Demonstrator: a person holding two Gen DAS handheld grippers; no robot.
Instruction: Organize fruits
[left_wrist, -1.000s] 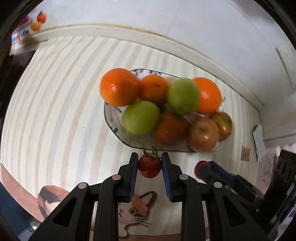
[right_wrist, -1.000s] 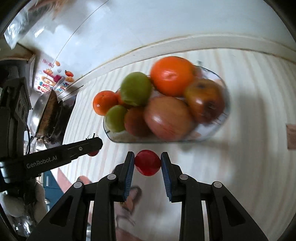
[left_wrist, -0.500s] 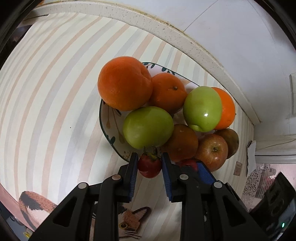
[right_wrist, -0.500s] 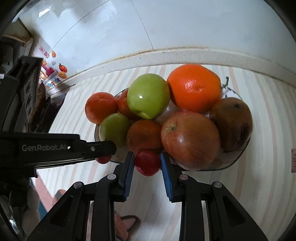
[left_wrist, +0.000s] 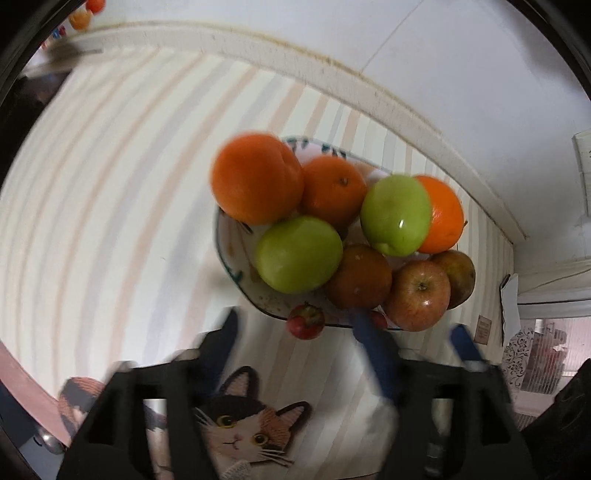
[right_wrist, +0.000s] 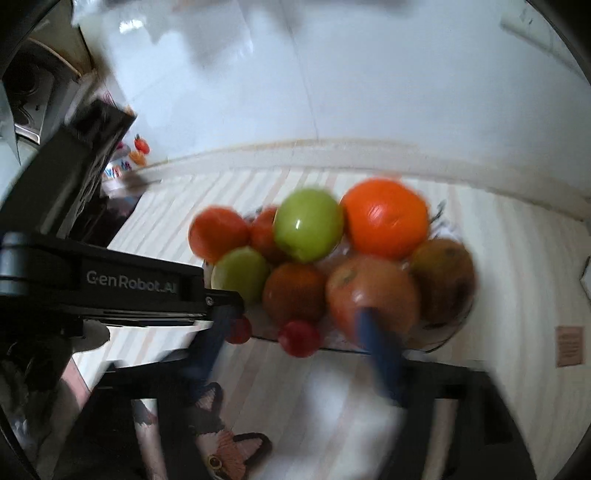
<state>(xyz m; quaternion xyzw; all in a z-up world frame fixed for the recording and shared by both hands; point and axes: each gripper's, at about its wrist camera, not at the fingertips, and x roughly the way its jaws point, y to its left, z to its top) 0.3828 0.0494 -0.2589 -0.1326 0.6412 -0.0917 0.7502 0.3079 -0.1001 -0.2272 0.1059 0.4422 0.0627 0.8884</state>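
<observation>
A patterned plate (left_wrist: 226, 254) holds several oranges, green apples and red apples. In the left wrist view my left gripper (left_wrist: 295, 328) is open, its fingers blurred. A small red fruit with a green stem (left_wrist: 306, 321) sits free between them at the plate's near rim. In the right wrist view my right gripper (right_wrist: 295, 339) is open too. A small red fruit (right_wrist: 299, 338) lies between its fingers at the plate's (right_wrist: 448, 339) front rim. The left gripper's other red fruit (right_wrist: 238, 330) shows beside it.
The plate stands on a striped mat (left_wrist: 92, 203) with a cat picture (left_wrist: 240, 432) near me. A white wall and ledge (left_wrist: 332, 74) run behind. The left gripper's black body (right_wrist: 92, 284) crosses the left of the right wrist view. Small items sit at the far left (right_wrist: 140, 151).
Both grippers have opened and let go of their small red fruits at the plate's near rim. Both have drawn back a little; the views are blurred by motion.
</observation>
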